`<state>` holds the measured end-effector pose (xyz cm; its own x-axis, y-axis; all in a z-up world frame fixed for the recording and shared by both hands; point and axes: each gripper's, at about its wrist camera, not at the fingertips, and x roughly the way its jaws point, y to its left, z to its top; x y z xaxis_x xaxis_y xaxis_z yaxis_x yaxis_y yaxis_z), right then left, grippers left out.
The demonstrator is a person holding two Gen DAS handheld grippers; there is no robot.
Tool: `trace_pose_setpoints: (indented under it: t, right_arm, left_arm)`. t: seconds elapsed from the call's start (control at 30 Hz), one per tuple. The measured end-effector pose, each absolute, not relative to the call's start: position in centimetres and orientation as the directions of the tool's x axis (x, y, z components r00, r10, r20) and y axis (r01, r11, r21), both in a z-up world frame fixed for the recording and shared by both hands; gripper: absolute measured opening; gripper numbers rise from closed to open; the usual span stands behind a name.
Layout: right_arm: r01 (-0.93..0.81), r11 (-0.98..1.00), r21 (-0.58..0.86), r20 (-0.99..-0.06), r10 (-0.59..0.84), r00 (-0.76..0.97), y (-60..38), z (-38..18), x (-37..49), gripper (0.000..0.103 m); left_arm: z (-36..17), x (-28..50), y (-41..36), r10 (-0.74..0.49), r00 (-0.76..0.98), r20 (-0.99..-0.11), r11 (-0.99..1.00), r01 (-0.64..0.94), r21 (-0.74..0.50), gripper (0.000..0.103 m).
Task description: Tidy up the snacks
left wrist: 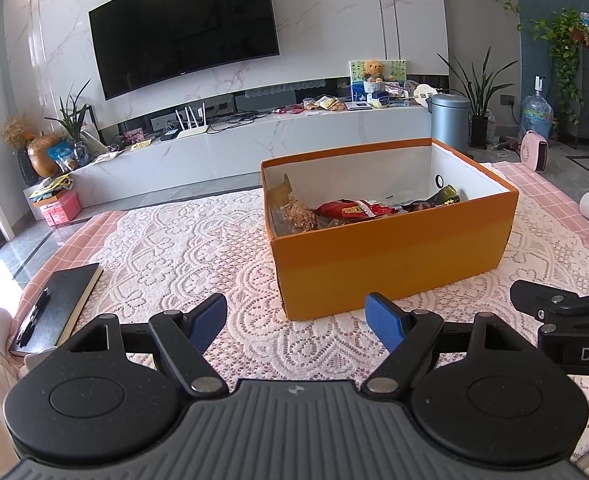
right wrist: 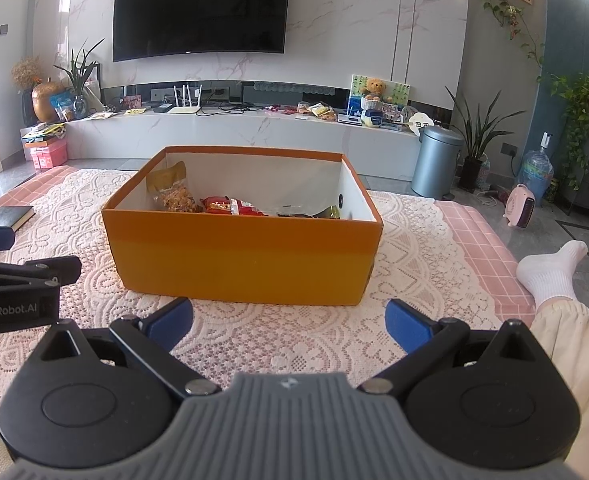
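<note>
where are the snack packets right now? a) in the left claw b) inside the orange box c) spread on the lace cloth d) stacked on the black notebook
b: the red snack packet and the other packets lie inside the orange box, while the left claw and right claw are both open and hold nothing.

Black notebook (left wrist: 60, 304) off to the claw's left on the lace cloth (left wrist: 198, 240), big TV (left wrist: 182, 24) and grey bin (left wrist: 449, 120) way out front.
</note>
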<state>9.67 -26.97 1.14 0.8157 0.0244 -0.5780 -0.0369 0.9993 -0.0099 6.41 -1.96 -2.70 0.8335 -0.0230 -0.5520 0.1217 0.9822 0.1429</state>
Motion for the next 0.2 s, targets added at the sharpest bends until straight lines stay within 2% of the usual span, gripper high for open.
trace_pose_setpoints:
  t: [0.2]
  right_arm:
    - [-0.036, 0.999, -0.009, -0.578, 0.024, 0.815, -26.96, 1.16, 9.67, 0.099]
  left_arm:
    - [-2.45, 6.53, -1.82, -0.025, 0.834, -0.551, 0.982, 0.124, 0.143, 0.092]
